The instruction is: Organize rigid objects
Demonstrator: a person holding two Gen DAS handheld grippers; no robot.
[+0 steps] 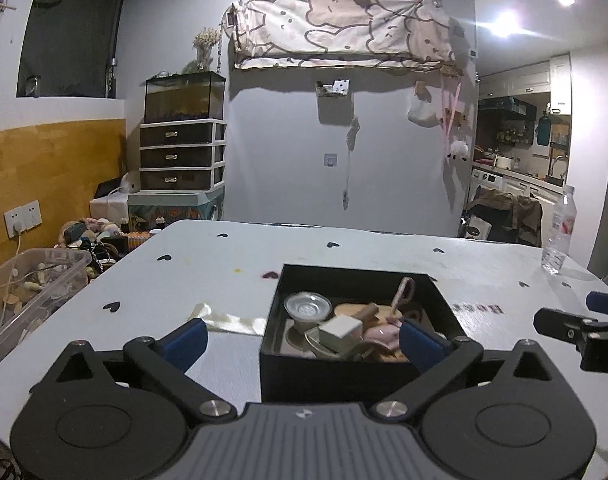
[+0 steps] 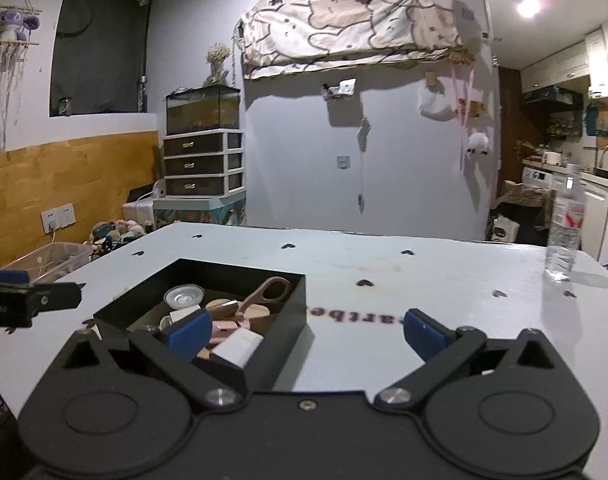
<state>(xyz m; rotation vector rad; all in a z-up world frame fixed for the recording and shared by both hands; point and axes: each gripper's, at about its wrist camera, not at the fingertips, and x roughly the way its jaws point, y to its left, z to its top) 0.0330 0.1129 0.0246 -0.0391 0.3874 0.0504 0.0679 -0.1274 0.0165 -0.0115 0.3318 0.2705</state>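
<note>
Rigid objects fill a black box [image 1: 346,372] that sits on a pale table [image 1: 224,264] printed with small dark hearts.

From the left wrist camera, the box is just ahead of the left gripper [image 1: 302,340], whose blue-padded fingers [image 1: 186,340] stand wide apart with nothing between them; one pad hangs over the box's near right corner. Inside lie a clear round lid or dish [image 1: 307,307], a small white cube [image 1: 341,329], pink-handled scissors [image 1: 400,300], a pale pink piece [image 1: 380,336] and flat tan wooden-looking pieces [image 1: 356,312]. A cream ribbon [image 1: 232,322] lies on the table touching the box's left side. A clear water bottle [image 1: 560,232] stands well apart at the far right edge. The right gripper's black tip [image 1: 576,330] shows at the right.

From the right wrist camera, the box [image 2: 282,320] is left of centre, and the right gripper [image 2: 306,332] has its fingers [image 2: 424,332] spread wide and empty, one pad over the box, the other over bare table. The scissors' handle loops [image 2: 270,290] lean on the far wall.

Judged by look, these things are light and hard. The clear dish seems thin and slippery, best pinched at its rim. The cube offers flat opposite faces. The scissors should be taken across the handles, clear of the blades. The box itself looks stiff and is best gripped by one wall.
</note>
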